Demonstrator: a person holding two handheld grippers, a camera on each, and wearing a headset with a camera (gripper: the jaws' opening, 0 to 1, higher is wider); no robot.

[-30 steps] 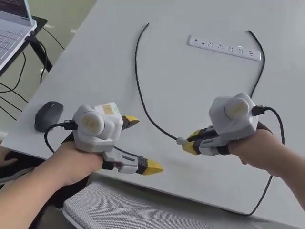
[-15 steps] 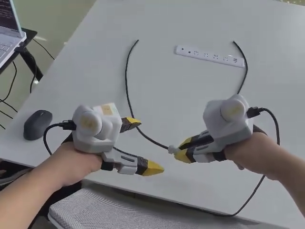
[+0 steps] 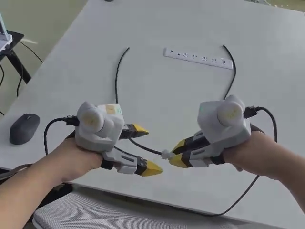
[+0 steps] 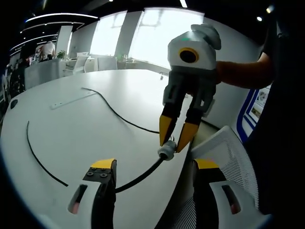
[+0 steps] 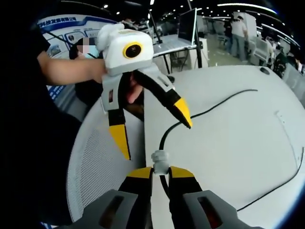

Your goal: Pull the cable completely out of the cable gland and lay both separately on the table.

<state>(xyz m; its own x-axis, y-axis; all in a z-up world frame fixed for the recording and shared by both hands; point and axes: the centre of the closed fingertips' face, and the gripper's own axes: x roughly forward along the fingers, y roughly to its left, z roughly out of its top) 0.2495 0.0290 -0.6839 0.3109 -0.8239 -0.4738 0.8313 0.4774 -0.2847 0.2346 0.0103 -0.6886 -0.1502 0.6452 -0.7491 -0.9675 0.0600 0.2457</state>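
Jaws of the right gripper point(image 5: 161, 172) are pinched shut on the rear of the white cable gland point(image 5: 160, 161). Its front pokes out past their tips, which leaves the black cable point(image 4: 140, 175) running from it free to be taken. On the left gripper point(image 4: 154, 165) the jaws are spread wide, one on each side of the cable just ahead of the gland, touching nothing yet. Both are held over the near edge of the desk point(image 3: 190, 95), probably so the cable can be drawn straight out. The likely next step is for the left jaws to close on the cable near the gland and pull.
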